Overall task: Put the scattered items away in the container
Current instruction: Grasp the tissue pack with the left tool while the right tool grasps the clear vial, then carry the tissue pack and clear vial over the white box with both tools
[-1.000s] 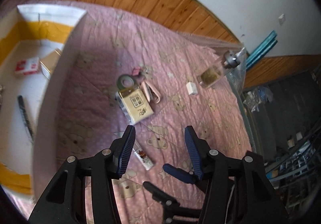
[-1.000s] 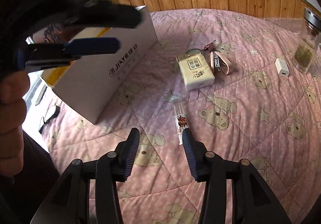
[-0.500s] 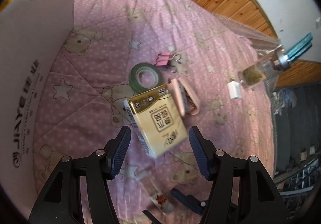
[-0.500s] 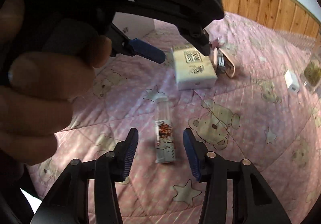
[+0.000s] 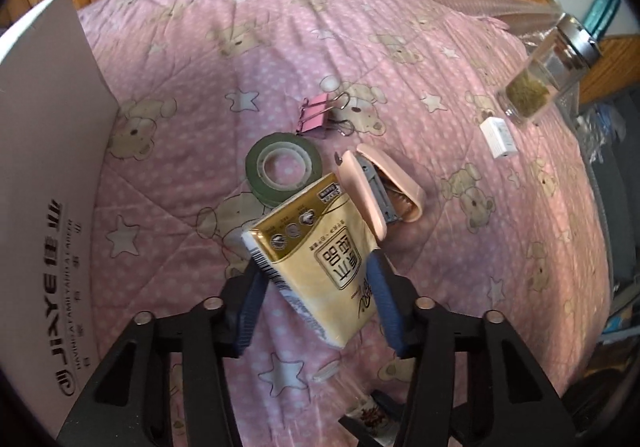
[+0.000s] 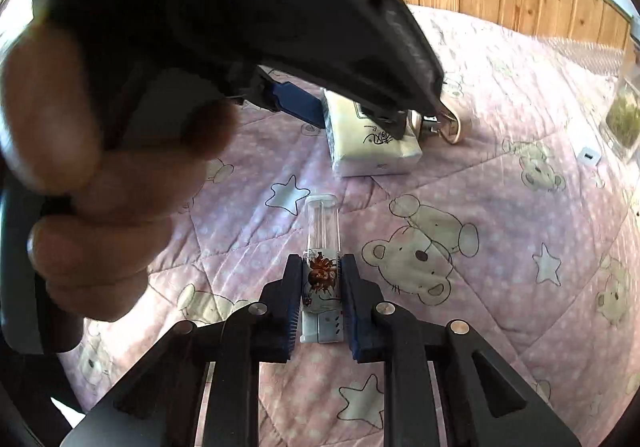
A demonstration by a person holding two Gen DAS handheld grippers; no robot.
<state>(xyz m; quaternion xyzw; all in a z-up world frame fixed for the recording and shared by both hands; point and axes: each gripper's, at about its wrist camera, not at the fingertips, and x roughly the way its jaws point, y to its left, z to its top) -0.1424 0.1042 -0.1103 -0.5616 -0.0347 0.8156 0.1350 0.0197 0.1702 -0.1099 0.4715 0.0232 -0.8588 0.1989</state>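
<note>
Light: daylight, fairly bright, soft shadows on the quilt (image 5: pixel 280 59).
Glare: pale wash at the left view's bottom edge.
Blur: hand (image 6: pixel 92 175) close to the right lens, unfocused.
Distortion: fisheye curve, dark corners.

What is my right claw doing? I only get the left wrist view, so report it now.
Observer: The right claw straddles a small clear tube with a brown printed label. Its jaws have just been closing, and the pads press the tube's sides.
Operator: Tell me how the tube lies.
Observer: Flat on the pink quilt, with its clear end pointing away from the claw.
Operator: Give me what is ahead of it.
Observer: The tissue pack, with bare quilt between it and the tube.
</note>
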